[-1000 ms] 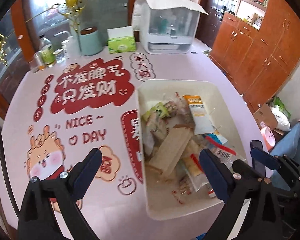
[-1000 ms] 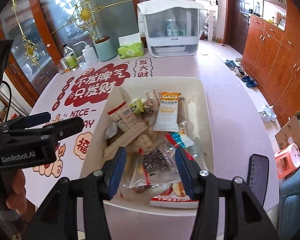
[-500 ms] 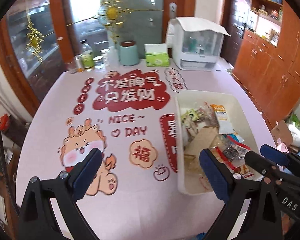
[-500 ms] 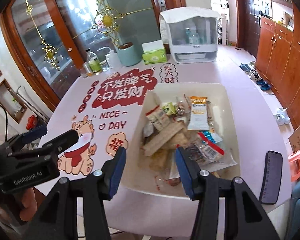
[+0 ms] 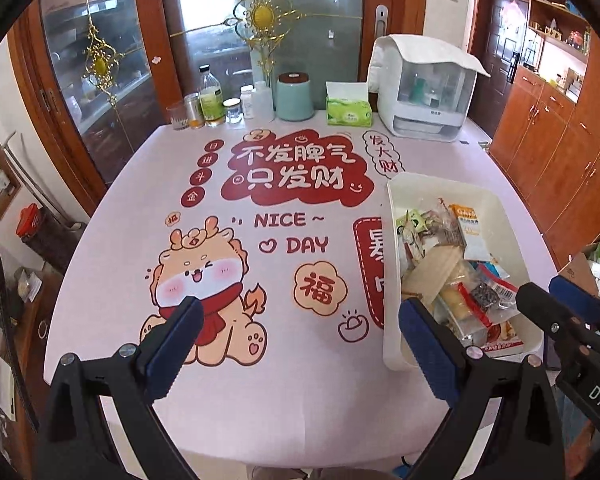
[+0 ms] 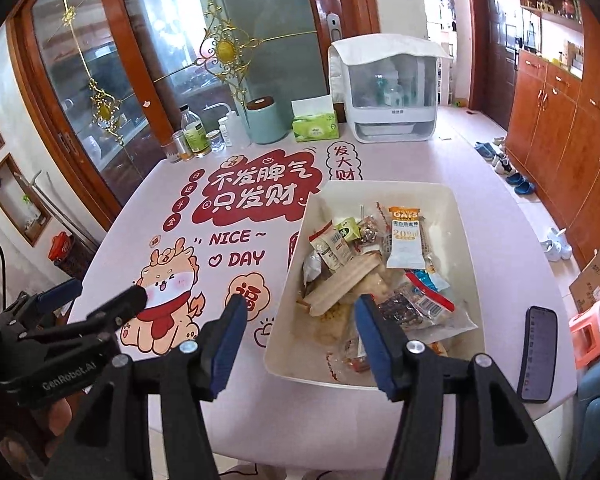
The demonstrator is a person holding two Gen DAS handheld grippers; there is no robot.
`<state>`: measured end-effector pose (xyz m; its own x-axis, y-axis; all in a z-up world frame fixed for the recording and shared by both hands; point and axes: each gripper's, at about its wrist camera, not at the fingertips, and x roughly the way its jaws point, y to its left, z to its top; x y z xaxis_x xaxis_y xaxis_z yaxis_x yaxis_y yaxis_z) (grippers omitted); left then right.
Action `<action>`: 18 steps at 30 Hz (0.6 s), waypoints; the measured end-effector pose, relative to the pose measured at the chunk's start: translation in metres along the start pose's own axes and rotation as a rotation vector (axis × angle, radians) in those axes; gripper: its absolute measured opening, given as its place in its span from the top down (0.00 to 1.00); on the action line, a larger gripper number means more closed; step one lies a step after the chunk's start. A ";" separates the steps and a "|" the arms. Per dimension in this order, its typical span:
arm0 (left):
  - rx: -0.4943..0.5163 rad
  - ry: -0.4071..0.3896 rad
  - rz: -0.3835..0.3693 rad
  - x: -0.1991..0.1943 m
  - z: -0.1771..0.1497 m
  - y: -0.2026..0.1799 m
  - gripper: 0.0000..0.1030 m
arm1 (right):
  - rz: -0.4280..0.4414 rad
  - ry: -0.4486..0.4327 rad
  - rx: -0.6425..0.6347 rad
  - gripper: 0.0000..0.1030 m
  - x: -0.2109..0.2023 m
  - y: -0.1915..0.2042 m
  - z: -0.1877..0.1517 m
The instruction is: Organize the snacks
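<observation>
Toward the right edge of the tabletop (image 6: 500,216) sits a white rectangular bin (image 6: 466,264), its near end close to the near edge. Wrapped snacks fill it in a loose heap: a white oat bar packet (image 6: 406,240) with an orange top lies toward the far right, a long tan wafer pack (image 6: 340,282) slants across the middle, a small green sachet (image 6: 350,229) rests near the far left wall, and a clear bag of dark pieces (image 6: 404,308) lies toward the near end.

Above the near edge, the right tool (image 6: 300,336) hangs with its blue pads well apart and nothing between them, one pad over the bare tabletop just left of the bin and the other over the bin's near end. The left tool (image 5: 300,348) is likewise spread wide and empty over the cartoon dragon print (image 5: 204,280), its right pad just beside the bin's near left corner in the left wrist view.

A black phone (image 6: 537,354) lies at the near right corner of the tabletop. Along the far edge stand a green tissue box (image 6: 315,126), a teal canister (image 6: 266,120), several bottles and jars (image 6: 196,136), and a white covered rack (image 6: 384,92).
</observation>
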<state>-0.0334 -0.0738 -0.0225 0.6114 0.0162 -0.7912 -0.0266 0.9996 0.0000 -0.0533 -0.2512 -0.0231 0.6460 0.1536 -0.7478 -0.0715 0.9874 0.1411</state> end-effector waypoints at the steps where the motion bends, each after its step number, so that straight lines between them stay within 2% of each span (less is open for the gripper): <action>1: 0.000 0.004 0.000 0.001 0.000 0.000 0.05 | -0.002 -0.001 -0.004 0.45 0.000 0.002 0.000; 18: 0.003 0.004 0.006 0.007 0.004 -0.007 0.05 | -0.030 0.045 -0.026 0.45 0.013 0.006 0.000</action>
<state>-0.0259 -0.0802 -0.0262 0.6078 0.0217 -0.7938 -0.0274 0.9996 0.0064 -0.0451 -0.2434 -0.0324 0.6131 0.1248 -0.7801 -0.0727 0.9922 0.1016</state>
